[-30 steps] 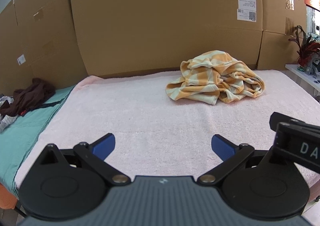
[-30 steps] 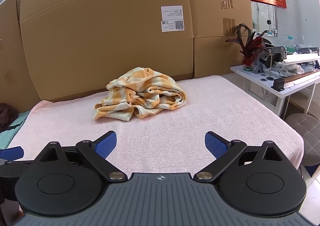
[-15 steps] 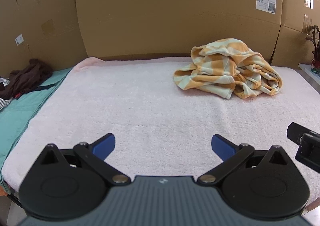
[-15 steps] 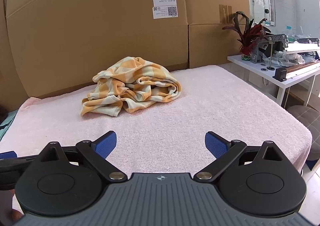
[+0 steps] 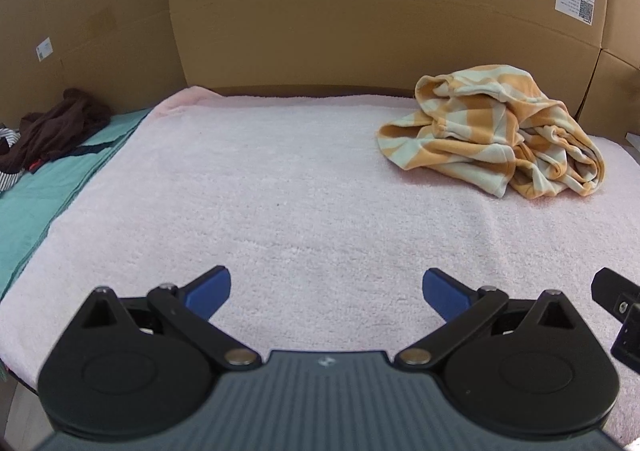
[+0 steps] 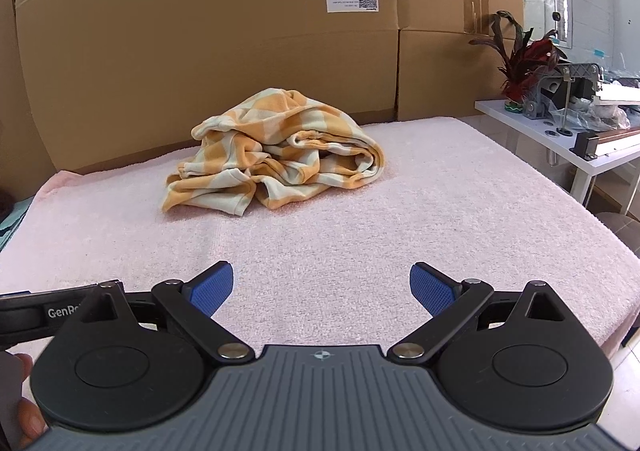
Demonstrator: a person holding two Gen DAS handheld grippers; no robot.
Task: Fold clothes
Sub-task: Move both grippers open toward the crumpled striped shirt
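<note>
Crumpled striped garment [image 6: 276, 163] lay unfolded near the pink-towelled surface's [image 6: 360, 243] far edge.
Both the left gripper [image 5: 326, 287] and right gripper [image 6: 321, 285] hovered wide open, well short; pinching bunched layers could drag the whole heap.

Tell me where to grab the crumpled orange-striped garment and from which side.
Probably best to take the striped garment by the loose flap at its near-left edge, coming in low from the front. That flap lies flat and free on the pink towel, while the right side is a rolled bundle.
</note>
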